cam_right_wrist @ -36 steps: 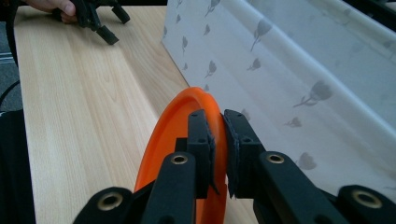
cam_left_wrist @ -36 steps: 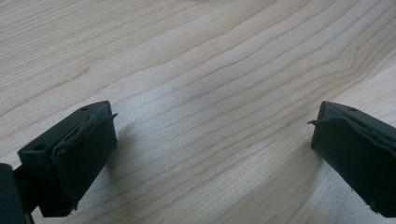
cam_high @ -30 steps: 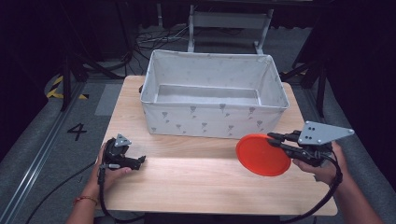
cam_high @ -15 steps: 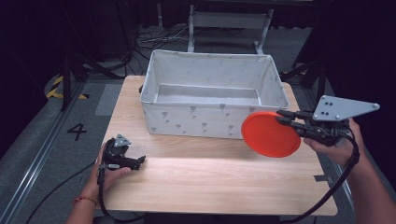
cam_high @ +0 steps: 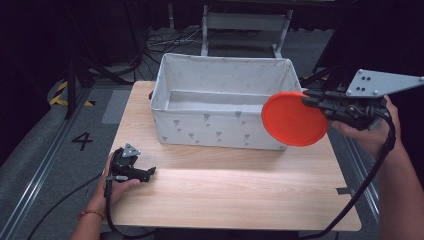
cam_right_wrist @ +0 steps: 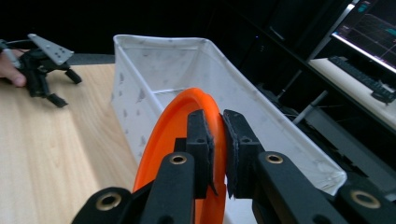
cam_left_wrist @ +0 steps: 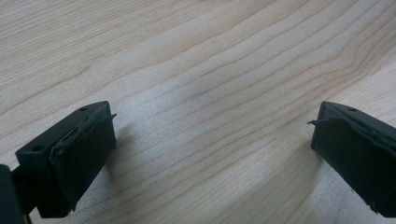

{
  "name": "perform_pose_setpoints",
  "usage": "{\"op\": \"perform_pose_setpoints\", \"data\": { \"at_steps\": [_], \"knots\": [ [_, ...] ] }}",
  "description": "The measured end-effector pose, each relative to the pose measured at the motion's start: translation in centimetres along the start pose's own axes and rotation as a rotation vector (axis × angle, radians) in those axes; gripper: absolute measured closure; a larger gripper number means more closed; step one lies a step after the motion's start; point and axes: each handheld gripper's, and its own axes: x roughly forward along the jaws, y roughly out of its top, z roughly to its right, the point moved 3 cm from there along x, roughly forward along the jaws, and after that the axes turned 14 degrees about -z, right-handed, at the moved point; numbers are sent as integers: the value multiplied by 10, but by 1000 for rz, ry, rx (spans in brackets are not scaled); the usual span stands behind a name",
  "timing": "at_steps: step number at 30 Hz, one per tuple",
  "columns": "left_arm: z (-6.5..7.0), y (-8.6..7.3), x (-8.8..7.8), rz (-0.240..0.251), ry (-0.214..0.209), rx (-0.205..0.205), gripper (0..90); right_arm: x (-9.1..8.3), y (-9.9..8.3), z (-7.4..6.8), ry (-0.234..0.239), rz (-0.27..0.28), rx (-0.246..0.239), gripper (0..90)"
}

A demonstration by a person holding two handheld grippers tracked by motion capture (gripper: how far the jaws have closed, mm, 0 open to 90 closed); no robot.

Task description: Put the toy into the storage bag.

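High view: plate held on edge at the bin's right corner.
Bin (cam_high: 220,102) on the counter (cam_high: 240,192); plate (cam_high: 294,119) is clamped in the closed right gripper (cam_high: 312,101) and should be lifted clear of the rim before lowering inside. Left gripper (cam_high: 145,172) is rested with jaws wide open, empty.

A light wooden table (cam_high: 240,195) carries a white fabric bin (cam_high: 220,100), which stands on its far half. The left gripper (cam_high: 142,173) rests on the near left part of the tabletop
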Motion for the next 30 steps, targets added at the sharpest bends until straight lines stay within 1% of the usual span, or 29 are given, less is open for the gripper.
{"op": "perform_pose_setpoints", "data": {
  "at_steps": [2, 9, 12, 17, 23, 24, 26, 28, 30],
  "knots": [
    [0, 0, 0, 0, 0, 1, 2, 2, 5, 5, -10, -1, 5, 821],
    [0, 0, 0, 1, 1, 1, 2, 13, 19, 20, -3, 0, 13, 821],
    [0, 0, 0, 0, 0, 1, 2, 18, 25, 29, -13, 0, 27, 821],
    [0, 0, 0, -3, -2, -2, 2, 26, 35, 40, -21, 1, 33, 821],
    [0, 0, 0, -1, -2, -2, 2, 46, 37, 56, -41, -29, 43, 821],
    [0, 1, 0, 2, 1, 0, 2, 52, 36, 59, -44, -40, 39, 821],
    [-1, 1, 1, 1, 1, 1, 2, 61, 35, 66, -58, -65, 51, 821],
    [-1, 1, 0, -1, 3, 1, 2, 70, 33, 72, -51, -81, 58, 821],
    [-1, 1, 0, -3, 1, 4, 2, 79, 31, 77, -35, -99, 58, 821]
  ]
}}
